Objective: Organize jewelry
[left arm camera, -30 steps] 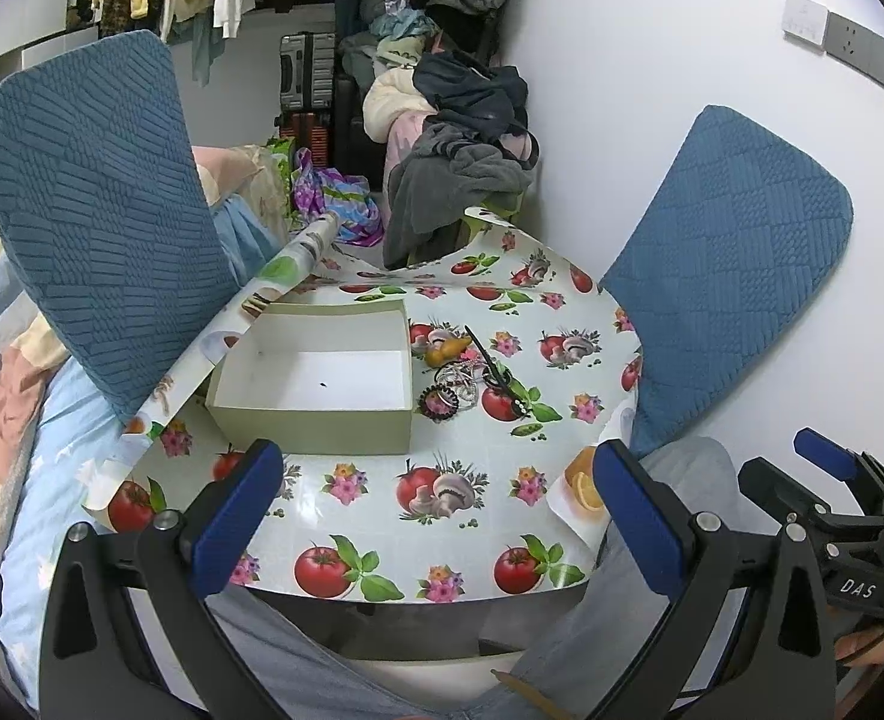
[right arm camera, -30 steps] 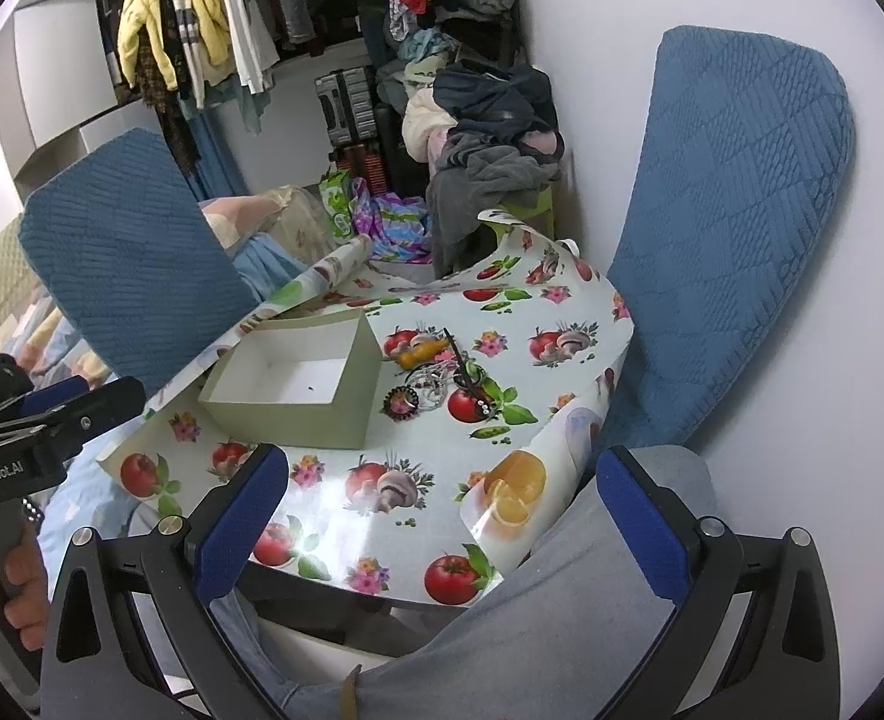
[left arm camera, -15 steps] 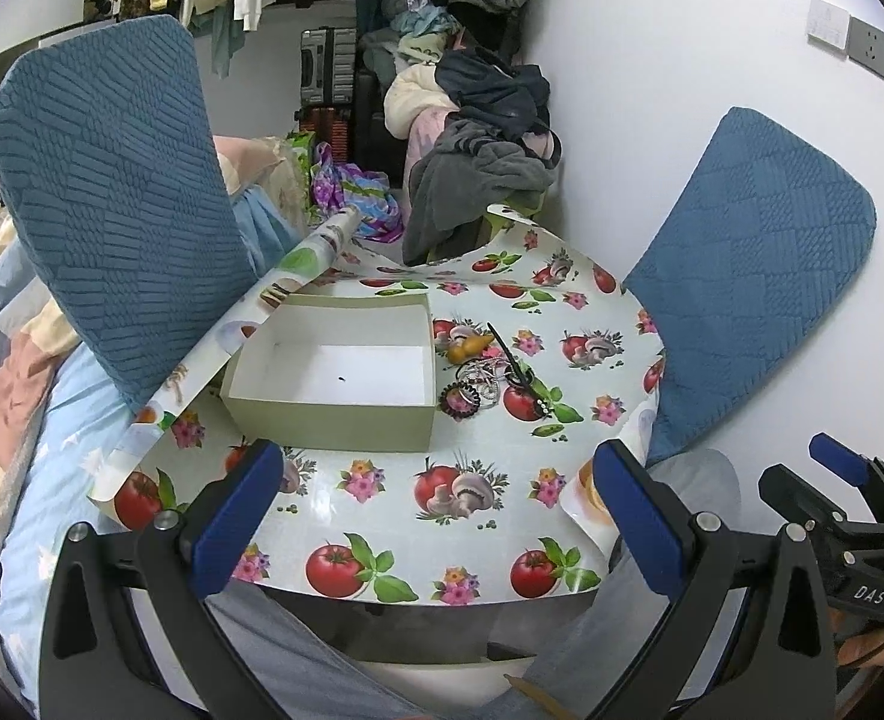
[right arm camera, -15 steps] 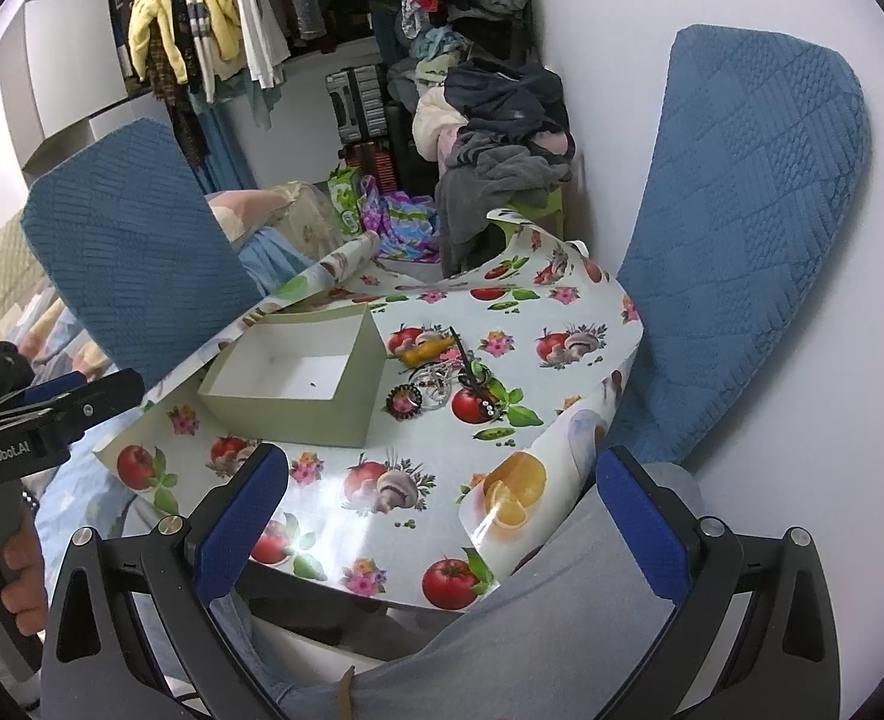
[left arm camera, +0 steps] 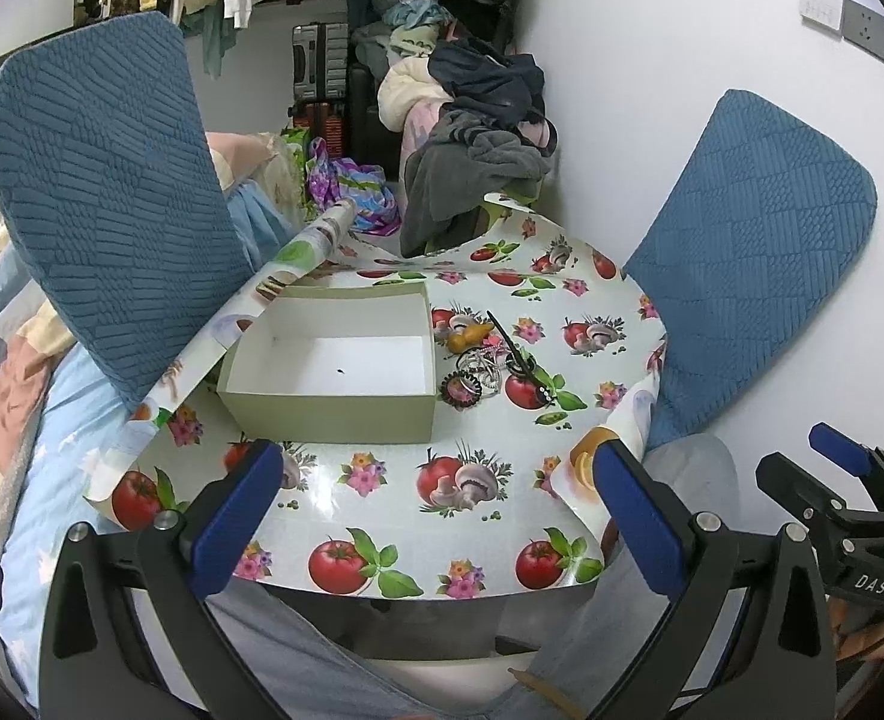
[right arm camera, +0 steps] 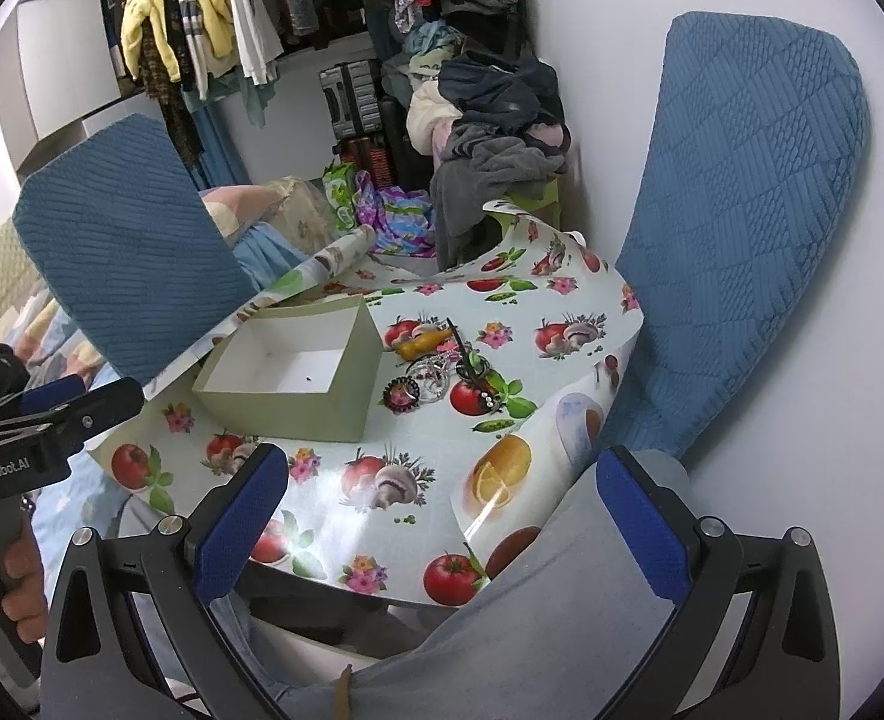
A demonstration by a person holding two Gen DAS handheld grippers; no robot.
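- At the centre of both views sits an open pale green box (left arm camera: 327,402) (right arm camera: 321,405), white inside, on a tablecloth (left arm camera: 381,480) (right arm camera: 417,438) printed with tomatoes, mushrooms and flowers.
- Just right of the box lies the jewelry pile (left arm camera: 481,369) (right arm camera: 435,375): silvery rings and chains in a tangle, a round dark piece at its lower left, a yellow-orange piece (left arm camera: 469,336) (right arm camera: 420,345) at its upper edge, and a thin dark strip running diagonally across it; finer detail is too small to tell.
- Along the bottom of the left wrist view, the left gripper (left arm camera: 438,510) hangs over the near table edge, jaws spread wide, nothing between the blue pads.
- Along the bottom of the right wrist view, the right gripper (right arm camera: 442,516) is likewise spread and empty, above a grey trouser leg (right arm camera: 532,612).
- Blue quilted cushions (left arm camera: 105,180) (right arm camera: 742,210) stand at the left and right of each frame.
- Upper centre, a clothes heap (left arm camera: 478,120) (right arm camera: 496,120) rises behind the table.
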